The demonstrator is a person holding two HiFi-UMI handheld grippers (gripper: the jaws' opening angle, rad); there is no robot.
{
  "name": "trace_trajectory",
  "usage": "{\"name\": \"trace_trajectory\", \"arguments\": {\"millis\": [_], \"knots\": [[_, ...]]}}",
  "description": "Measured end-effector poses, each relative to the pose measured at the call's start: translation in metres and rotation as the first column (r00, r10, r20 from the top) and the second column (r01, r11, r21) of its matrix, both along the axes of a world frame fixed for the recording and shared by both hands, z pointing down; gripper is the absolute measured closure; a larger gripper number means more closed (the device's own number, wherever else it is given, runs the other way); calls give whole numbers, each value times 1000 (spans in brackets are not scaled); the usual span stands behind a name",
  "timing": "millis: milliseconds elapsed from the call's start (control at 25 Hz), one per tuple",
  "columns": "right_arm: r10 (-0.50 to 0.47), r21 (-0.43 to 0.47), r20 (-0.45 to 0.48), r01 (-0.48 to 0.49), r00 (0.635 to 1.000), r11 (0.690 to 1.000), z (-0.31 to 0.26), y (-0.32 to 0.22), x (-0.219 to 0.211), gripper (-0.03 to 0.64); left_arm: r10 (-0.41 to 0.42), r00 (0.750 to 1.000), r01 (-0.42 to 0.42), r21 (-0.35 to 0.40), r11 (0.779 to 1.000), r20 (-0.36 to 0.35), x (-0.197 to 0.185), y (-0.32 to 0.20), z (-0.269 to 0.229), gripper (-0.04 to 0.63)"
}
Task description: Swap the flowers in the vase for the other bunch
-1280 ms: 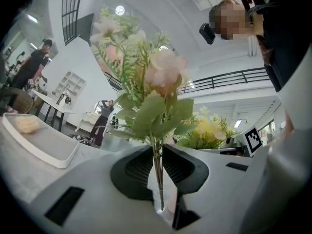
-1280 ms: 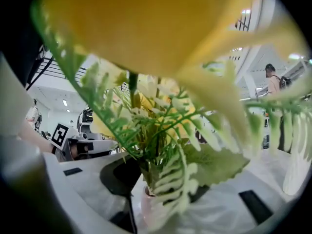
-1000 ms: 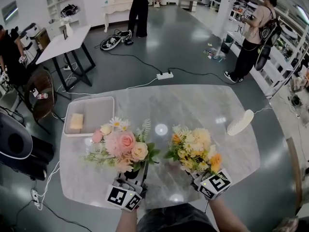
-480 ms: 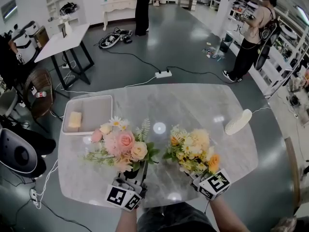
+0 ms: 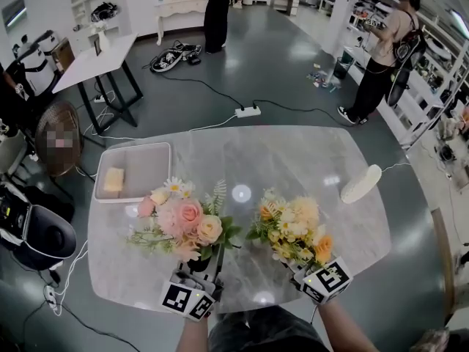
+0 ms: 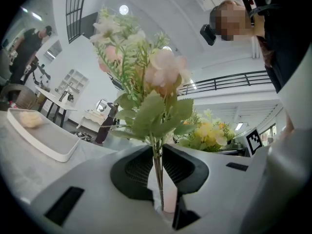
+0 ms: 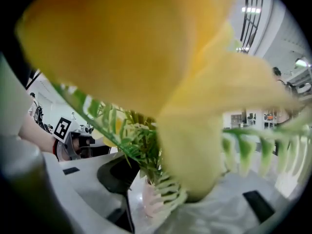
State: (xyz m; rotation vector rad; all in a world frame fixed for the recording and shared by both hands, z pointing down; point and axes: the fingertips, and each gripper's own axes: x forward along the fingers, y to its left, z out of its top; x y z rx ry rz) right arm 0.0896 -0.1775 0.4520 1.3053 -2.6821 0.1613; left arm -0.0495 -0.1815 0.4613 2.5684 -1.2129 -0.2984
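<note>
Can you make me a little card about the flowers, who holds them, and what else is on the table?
pink bunch: upright, stems pinched in the left gripper
yellow bunch: between the right gripper jaws, which have just been opening
vase: pale pink, low between the right gripper's jaws
tray: white, holds a yellow block
table: grey marble

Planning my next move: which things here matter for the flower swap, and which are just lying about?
Job: pink rose bunch; yellow-orange flower bunch; pale pink vase.
Lying about: white rectangular tray; yellow block in it; white oval object.
</note>
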Motion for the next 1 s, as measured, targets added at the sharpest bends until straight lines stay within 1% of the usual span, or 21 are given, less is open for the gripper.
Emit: {"name": "trace_trajectory", "arguments": {"millis": [440, 640, 840, 1000], "knots": [[37, -26, -20, -38, 999, 999, 3, 5, 3, 416, -11, 1000, 11, -5, 1000, -12, -5, 10, -5, 528], [56, -46, -12, -56, 998, 997, 11, 9, 0, 385, -25, 1000, 25, -11, 1000, -16, -15, 15, -3, 528], [73, -61, 8, -73, 997, 996, 17, 6, 3, 382, -32, 999, 32, -20, 999, -16, -19, 15, 0, 528], [79, -63, 7, -79, 997, 995, 17, 7, 3, 382, -27, 1000, 26, -25, 999, -14, -20, 16, -1, 528]]}}
